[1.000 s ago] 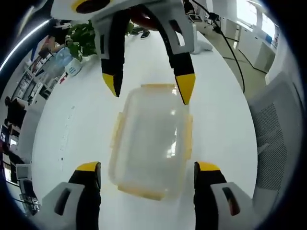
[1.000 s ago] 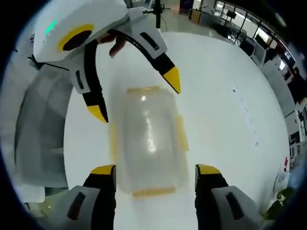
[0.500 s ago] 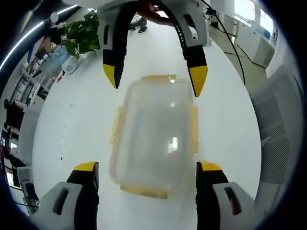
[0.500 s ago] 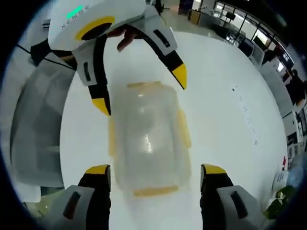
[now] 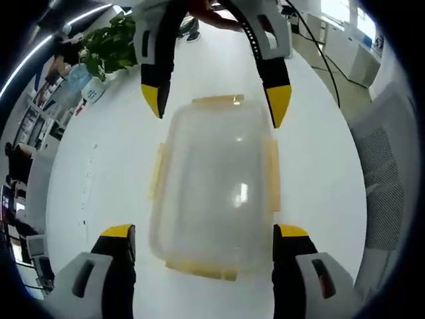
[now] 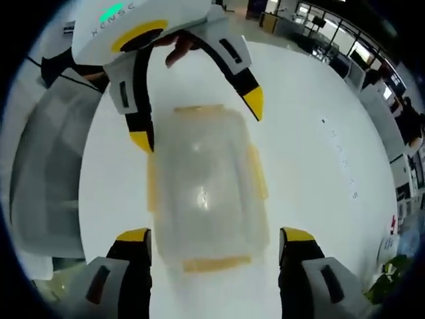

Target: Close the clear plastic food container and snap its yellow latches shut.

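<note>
Our left gripper (image 5: 202,232) is spread wide, its yellow-tipped jaws rising on either side of the near end of the container (image 5: 216,179), gripping nothing. Our right gripper (image 6: 214,234) is likewise wide open and empty, its jaws flanking the opposite end of the same box. The two tools face each other across it: in the left gripper view the right gripper's tips point down at the far corners, and in the right gripper view the left gripper's tips do the same. We cannot tell whether any tip actually touches the plastic.

The container lies flat on the white table (image 5: 99,173), lid (image 6: 202,189) on top. Its yellow latches (image 5: 273,174) stick outward along the long sides and at both short ends, so they look unfastened.

In the left gripper view we see a potted plant (image 5: 109,50) at the table's far left edge, a black cable (image 5: 317,56) running off to the right, and a grey mesh chair (image 5: 388,179) beside the table. In the right gripper view a chair (image 6: 43,179) sits at the left, and a hand (image 6: 178,48) shows behind the left gripper.
</note>
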The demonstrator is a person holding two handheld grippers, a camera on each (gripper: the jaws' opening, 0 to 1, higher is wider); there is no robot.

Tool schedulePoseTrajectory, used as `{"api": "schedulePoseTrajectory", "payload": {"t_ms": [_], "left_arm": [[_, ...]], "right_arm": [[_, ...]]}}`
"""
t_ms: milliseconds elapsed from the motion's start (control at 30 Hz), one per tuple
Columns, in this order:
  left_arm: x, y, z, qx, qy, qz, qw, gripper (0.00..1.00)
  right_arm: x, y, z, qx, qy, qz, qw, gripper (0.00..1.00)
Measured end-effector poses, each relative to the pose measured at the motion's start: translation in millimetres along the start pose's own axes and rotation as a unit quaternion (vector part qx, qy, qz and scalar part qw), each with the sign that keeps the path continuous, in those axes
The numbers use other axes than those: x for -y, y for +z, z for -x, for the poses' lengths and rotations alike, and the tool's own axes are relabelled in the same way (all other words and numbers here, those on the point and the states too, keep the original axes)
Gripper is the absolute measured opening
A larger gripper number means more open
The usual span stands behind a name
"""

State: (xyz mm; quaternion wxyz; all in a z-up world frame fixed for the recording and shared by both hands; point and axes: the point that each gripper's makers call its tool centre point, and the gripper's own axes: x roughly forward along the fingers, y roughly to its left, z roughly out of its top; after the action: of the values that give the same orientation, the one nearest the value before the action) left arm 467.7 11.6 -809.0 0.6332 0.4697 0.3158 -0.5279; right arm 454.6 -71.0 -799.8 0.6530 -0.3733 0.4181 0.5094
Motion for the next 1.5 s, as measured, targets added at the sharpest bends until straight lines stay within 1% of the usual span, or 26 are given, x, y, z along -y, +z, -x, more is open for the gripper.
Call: {"api": "schedulePoseTrajectory", "payload": {"t_ms": [100,233,467,900,1233,1500], "left_arm": [[0.3,1.2,-2,0.000,0.000,-0.006,1.0000,0.87],[2.5,-1.3,-6,-0.008,-0.005,-0.011,0.9999,0.86],[5.8,-5.2,-13,-0.015,-0.016,-0.010,0.9997,0.86],[6.0,-4.8,-19,-0.015,-0.021,-0.015,0.9996,0.89],[6.6,-4.6,-20,-0.016,-0.024,-0.011,0.9995,0.89],[10.6,-6.6,-19,-0.019,-0.026,-0.011,0.9994,0.88]], "right_arm": [[-1,-1.1,-3,-0.001,0.001,0.001,1.0000,0.80],[-2,-3.1,-5,-0.004,0.001,0.006,1.0000,0.80],[-4,-6.8,-9,-0.008,0.003,0.017,0.9998,0.79],[-3,-9.1,-13,-0.011,0.004,0.023,0.9997,0.78],[-3,-9.7,-14,-0.014,0.004,0.023,0.9996,0.77],[-8,-8.4,-14,-0.013,0.006,0.022,0.9996,0.77]]}}
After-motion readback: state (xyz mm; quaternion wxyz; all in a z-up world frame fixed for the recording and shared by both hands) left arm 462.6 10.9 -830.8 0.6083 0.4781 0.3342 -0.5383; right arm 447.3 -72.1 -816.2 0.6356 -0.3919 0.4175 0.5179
